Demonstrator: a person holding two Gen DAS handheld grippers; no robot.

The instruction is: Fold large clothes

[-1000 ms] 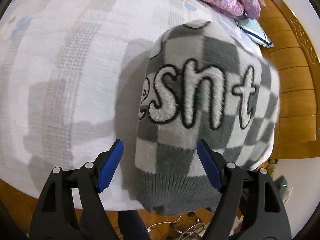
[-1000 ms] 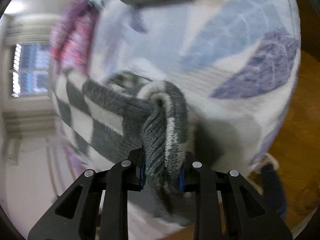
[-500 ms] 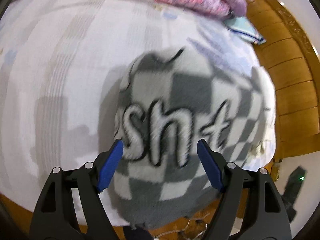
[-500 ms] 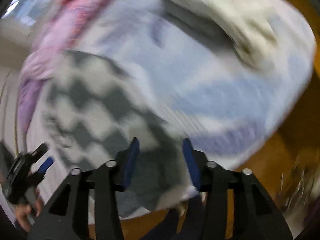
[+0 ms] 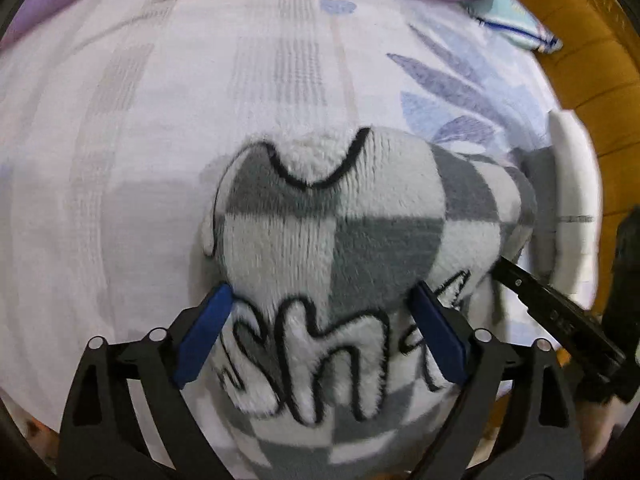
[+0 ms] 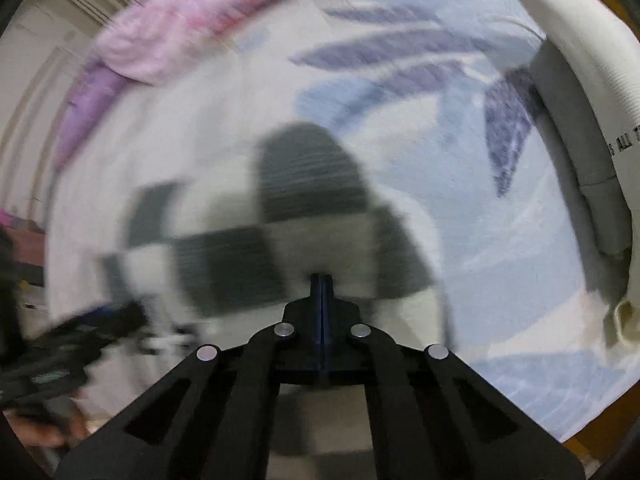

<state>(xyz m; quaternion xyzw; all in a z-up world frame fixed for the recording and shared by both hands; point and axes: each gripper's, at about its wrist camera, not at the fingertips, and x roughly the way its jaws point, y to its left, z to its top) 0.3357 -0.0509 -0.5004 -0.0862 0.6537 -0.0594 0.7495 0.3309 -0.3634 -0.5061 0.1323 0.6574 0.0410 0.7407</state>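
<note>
Both grippers hover over folded checkered fleece sweater (image 5: pixel 336 240) on bed sheet (image 5: pixel 160 120); left gripper (image 5: pixel 320 332) fingers apart, right gripper (image 6: pixel 321 280) fingers together on nothing; fold looks near done; next, likely press flat.

A folded grey-and-white checkered sweater (image 5: pixel 332 240) is seen lying on the bed (image 5: pixel 160 120), bracketed by the spread blue-padded left tongs (image 5: pixel 322 332). The right tongs (image 5: pixel 560 312) are seen at the sweater's right edge.
</note>
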